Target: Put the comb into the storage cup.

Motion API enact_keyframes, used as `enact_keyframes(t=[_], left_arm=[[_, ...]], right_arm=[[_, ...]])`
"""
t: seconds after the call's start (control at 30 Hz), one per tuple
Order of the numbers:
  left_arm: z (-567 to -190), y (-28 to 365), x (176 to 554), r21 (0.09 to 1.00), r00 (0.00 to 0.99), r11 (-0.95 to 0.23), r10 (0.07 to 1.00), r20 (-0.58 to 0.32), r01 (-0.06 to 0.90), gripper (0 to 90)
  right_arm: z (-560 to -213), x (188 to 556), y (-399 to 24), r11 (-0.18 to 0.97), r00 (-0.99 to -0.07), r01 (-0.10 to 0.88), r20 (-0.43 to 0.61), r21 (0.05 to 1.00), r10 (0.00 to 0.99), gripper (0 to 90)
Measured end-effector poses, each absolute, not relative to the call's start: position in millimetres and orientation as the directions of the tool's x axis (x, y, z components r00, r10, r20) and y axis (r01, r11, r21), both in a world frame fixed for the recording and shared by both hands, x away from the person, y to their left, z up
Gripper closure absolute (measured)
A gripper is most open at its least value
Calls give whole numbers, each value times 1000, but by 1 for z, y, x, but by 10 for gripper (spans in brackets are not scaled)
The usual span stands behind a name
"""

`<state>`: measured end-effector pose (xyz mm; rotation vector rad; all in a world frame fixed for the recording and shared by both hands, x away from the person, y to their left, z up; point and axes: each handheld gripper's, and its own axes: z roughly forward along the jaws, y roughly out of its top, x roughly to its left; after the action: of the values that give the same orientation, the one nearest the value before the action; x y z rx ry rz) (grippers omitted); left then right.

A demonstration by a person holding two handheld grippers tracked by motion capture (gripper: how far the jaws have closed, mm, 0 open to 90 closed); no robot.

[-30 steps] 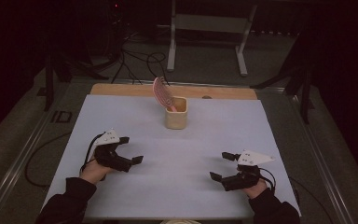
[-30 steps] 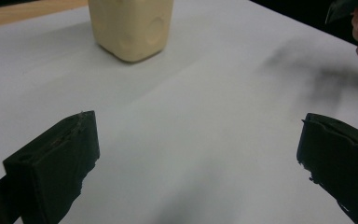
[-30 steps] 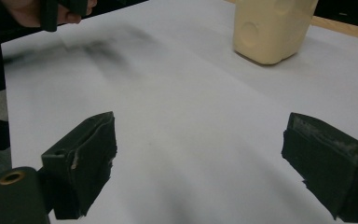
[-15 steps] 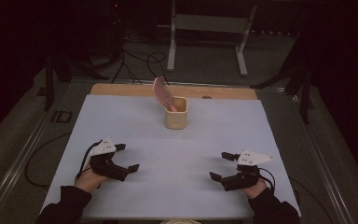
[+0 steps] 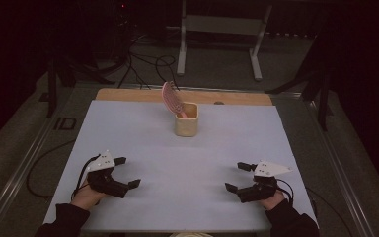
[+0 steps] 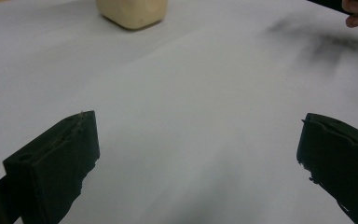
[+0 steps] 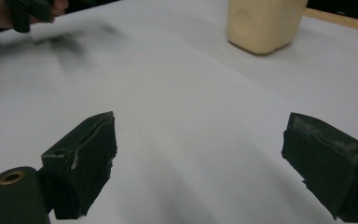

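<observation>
A cream square cup (image 5: 186,120) stands at the far middle of the white table (image 5: 143,148), with a pink hairbrush (image 5: 171,98) leaning out of it to the left. The cup's base appears in the left gripper view (image 6: 132,11) and in the right gripper view (image 7: 265,23). My left gripper (image 5: 127,173) rests open near the front left, nothing between its jaws (image 6: 198,163). At the front right my right gripper (image 5: 238,177) is open too, its jaws wide apart and bare (image 7: 198,161).
A wooden strip (image 5: 128,94) runs along the table's far edge. Beyond it stand a metal frame (image 5: 219,29) and cables (image 5: 143,61) on the dark floor. A cable (image 5: 34,170) trails off the table's left side.
My left gripper has drawn back toward the front left edge of the table. The right gripper has stayed where it was.
</observation>
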<state>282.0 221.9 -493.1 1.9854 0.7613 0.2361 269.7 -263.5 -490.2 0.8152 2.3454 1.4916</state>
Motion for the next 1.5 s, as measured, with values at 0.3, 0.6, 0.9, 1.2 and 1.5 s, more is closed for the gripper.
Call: enact_keyframes(t=[0.3, 0.6, 0.9, 1.2, 1.5], left_arm=[[-502, 232, 279, 824, 758, -347, 636, -144, 447, 0], [-507, 240, 275, 816, 741, -343, 656, -146, 465, 0], [-508, 257, 268, 825, 710, -314, 689, -143, 470, 0], [-508, 253, 267, 823, 713, -322, 688, -135, 467, 0], [-506, 251, 266, 828, 720, -323, 682, -132, 458, 0]], right_arm=[[-499, 269, -269, 343, -800, 338, 75, 877, 595, 97], [-502, 270, -266, 360, -805, 338, 68, 869, 590, 97], [-501, 270, -267, 354, -804, 331, 65, 875, 591, 98], [-503, 271, -266, 363, -805, 338, 67, 869, 590, 97], [-503, 271, -266, 366, -807, 336, 64, 868, 587, 98]])
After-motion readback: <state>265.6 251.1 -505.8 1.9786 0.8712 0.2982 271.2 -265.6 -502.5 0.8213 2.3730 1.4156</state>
